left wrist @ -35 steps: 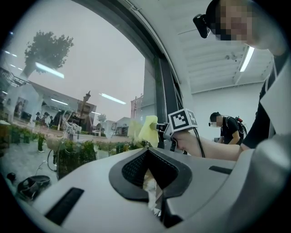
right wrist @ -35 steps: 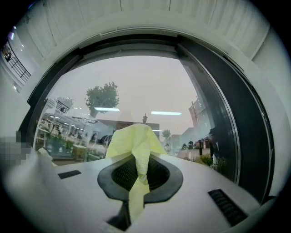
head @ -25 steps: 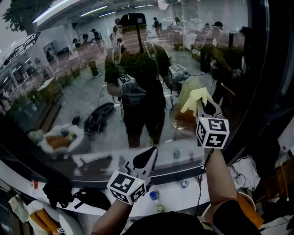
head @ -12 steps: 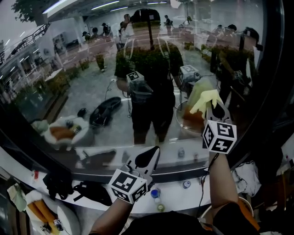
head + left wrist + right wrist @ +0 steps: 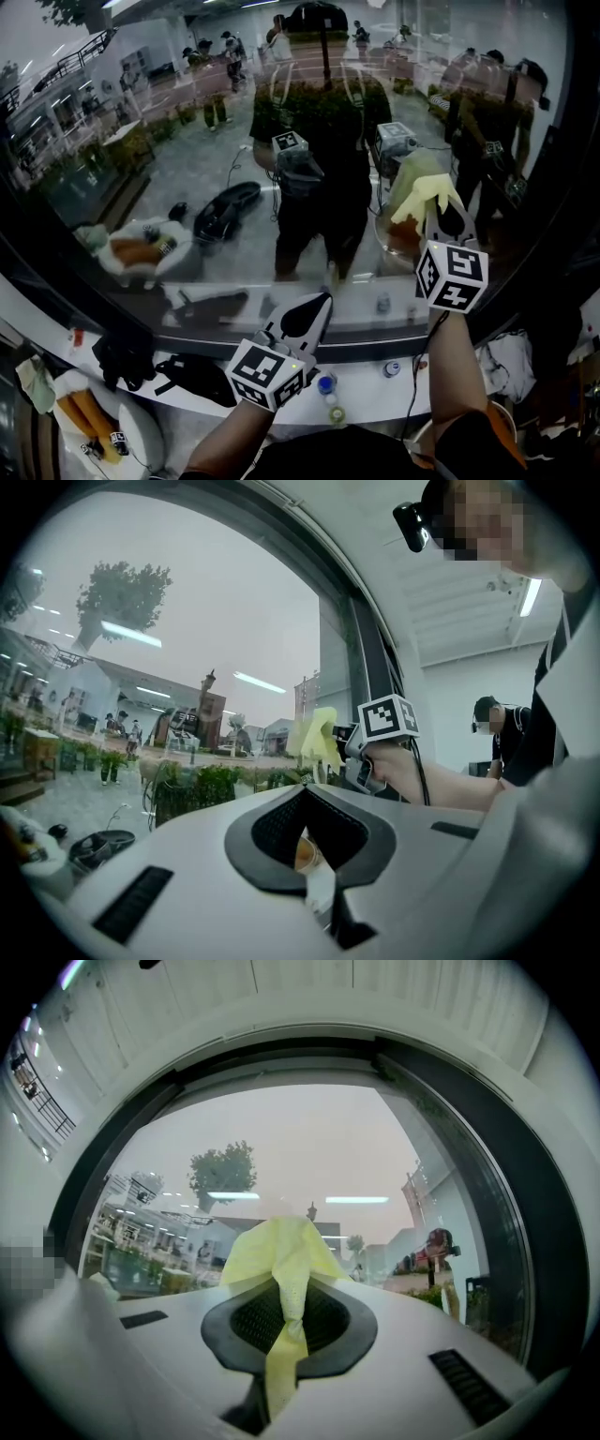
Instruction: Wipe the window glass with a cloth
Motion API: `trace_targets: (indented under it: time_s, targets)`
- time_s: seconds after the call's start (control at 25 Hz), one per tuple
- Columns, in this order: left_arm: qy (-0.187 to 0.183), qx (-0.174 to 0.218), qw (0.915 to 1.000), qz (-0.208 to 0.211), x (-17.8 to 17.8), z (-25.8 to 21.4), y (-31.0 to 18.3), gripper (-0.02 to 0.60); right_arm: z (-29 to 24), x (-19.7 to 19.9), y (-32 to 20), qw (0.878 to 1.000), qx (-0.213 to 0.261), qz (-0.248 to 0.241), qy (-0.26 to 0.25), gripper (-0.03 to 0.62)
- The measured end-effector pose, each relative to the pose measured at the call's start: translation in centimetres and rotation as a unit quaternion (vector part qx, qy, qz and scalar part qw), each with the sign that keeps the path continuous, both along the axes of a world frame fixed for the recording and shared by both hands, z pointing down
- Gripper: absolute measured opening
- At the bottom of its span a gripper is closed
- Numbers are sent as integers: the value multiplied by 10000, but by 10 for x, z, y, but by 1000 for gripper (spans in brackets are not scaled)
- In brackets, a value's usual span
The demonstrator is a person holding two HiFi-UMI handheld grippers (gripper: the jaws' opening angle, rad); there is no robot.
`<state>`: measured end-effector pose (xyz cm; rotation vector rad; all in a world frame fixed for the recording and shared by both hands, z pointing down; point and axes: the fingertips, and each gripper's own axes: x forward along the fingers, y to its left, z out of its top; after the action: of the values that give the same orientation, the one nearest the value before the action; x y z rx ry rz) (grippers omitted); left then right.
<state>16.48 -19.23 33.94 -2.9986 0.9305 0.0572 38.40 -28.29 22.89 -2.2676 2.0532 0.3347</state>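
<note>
Right gripper view, cloth [image 5: 273,1249] clamped in claw [image 5: 286,1309]

Right tongs [image 5: 439,214] hold a yellow cloth [image 5: 424,190] up at the window glass [image 5: 178,141].

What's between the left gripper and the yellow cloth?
Nothing but air before the window glass, in the head view; the right gripper holds the cloth.

Daylit, strong glass reflections, fisheye bending, dark vignetted corners
</note>
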Motion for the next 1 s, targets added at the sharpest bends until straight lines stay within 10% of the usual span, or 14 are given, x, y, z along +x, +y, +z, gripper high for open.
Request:
trace_targets:
  time_s: [1.0]
  targets:
    - [230,-208,9971,-697,-237,24,-19,-2,6,-274,-53,9977,-37,-613,271,37]
